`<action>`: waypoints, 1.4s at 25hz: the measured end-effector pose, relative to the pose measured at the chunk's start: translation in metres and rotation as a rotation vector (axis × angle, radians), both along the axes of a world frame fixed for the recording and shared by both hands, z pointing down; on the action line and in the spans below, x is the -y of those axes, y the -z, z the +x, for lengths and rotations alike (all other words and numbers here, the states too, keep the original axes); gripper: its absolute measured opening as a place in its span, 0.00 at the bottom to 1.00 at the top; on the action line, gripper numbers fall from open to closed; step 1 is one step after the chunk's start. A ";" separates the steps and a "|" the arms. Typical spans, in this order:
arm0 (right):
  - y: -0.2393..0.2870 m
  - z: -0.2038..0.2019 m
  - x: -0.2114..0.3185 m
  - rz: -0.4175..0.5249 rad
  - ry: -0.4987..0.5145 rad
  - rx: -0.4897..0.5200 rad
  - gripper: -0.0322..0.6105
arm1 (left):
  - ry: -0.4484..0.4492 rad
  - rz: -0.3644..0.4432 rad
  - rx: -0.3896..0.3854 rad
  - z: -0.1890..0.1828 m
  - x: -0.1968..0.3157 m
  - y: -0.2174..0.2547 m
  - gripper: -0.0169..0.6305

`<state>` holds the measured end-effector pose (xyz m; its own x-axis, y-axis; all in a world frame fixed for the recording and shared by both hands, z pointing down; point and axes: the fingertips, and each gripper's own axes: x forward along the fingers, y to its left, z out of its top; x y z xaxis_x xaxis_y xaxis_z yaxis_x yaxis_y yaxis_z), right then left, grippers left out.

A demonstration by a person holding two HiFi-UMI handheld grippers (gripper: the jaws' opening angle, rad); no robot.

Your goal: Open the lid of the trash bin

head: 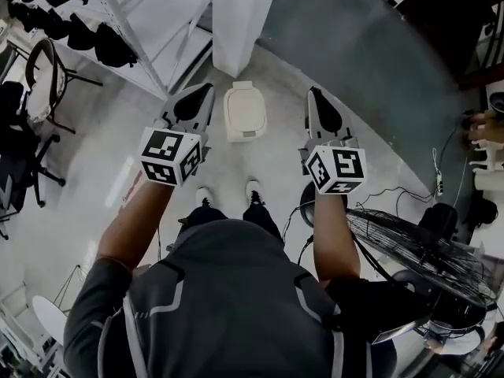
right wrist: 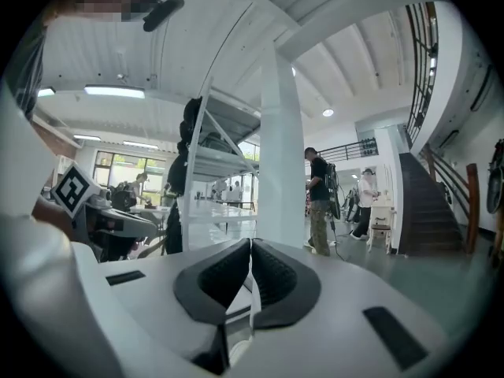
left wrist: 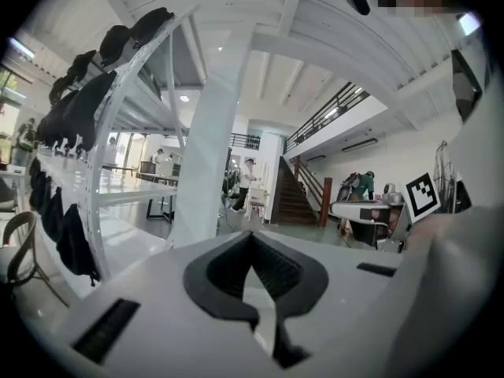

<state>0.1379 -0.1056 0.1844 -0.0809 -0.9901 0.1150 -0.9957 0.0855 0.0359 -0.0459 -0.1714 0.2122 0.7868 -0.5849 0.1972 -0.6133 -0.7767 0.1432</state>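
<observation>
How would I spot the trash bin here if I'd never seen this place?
Find the white pillar rising from the floor ahead of the person. Right at its foot stands the trash bin. It is the one small cream box with rounded corners and a closed lid; the chair and fan nearby are black.

White pillar (head: 244,22) straight ahead on a pale glossy floor (head: 94,156), white rack (head: 157,14) hung with dark bags (head: 102,46) off to its left, staircase (left wrist: 295,199) beyond, strip light (right wrist: 114,91) glowing overhead.
</observation>
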 end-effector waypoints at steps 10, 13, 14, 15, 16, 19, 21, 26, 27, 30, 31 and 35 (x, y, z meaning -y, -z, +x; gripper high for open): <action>-0.139 0.018 0.061 -0.218 0.075 0.027 0.09 | 0.071 -0.134 0.093 0.012 0.034 -0.106 0.04; -0.180 0.016 0.072 -0.265 0.097 0.035 0.09 | 0.072 -0.152 0.123 0.014 0.039 -0.141 0.04; -0.194 0.015 0.075 -0.285 0.103 0.045 0.09 | 0.074 -0.165 0.134 0.013 0.040 -0.154 0.04; -0.208 0.013 0.077 -0.307 0.108 0.053 0.09 | 0.080 -0.181 0.143 0.011 0.041 -0.167 0.04; -0.222 0.012 0.080 -0.328 0.113 0.061 0.09 | 0.087 -0.197 0.151 0.009 0.043 -0.179 0.04; -0.264 0.011 0.083 -0.394 0.114 0.074 0.09 | 0.097 -0.245 0.165 0.008 0.042 -0.214 0.04; -0.293 0.009 0.085 -0.434 0.119 0.073 0.09 | 0.097 -0.275 0.173 0.009 0.041 -0.237 0.04; -0.361 0.002 0.085 -0.521 0.141 0.070 0.09 | 0.107 -0.341 0.211 0.008 0.037 -0.292 0.04; -0.375 0.002 0.084 -0.539 0.142 0.069 0.09 | 0.112 -0.356 0.219 0.007 0.035 -0.303 0.04; -0.415 0.002 0.082 -0.592 0.147 0.077 0.09 | 0.133 -0.400 0.242 0.004 0.031 -0.335 0.04; -0.427 0.001 0.081 -0.607 0.148 0.080 0.09 | 0.138 -0.413 0.249 0.003 0.029 -0.345 0.04; -0.475 -0.005 0.077 -0.661 0.158 0.082 0.09 | 0.143 -0.459 0.273 -0.001 0.021 -0.382 0.04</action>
<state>0.1325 -0.1821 0.6593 -0.2526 -0.6894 0.6789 -0.9668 0.2078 -0.1487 -0.0469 -0.1928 0.5945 0.5906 -0.4877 0.6429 -0.7702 -0.5785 0.2687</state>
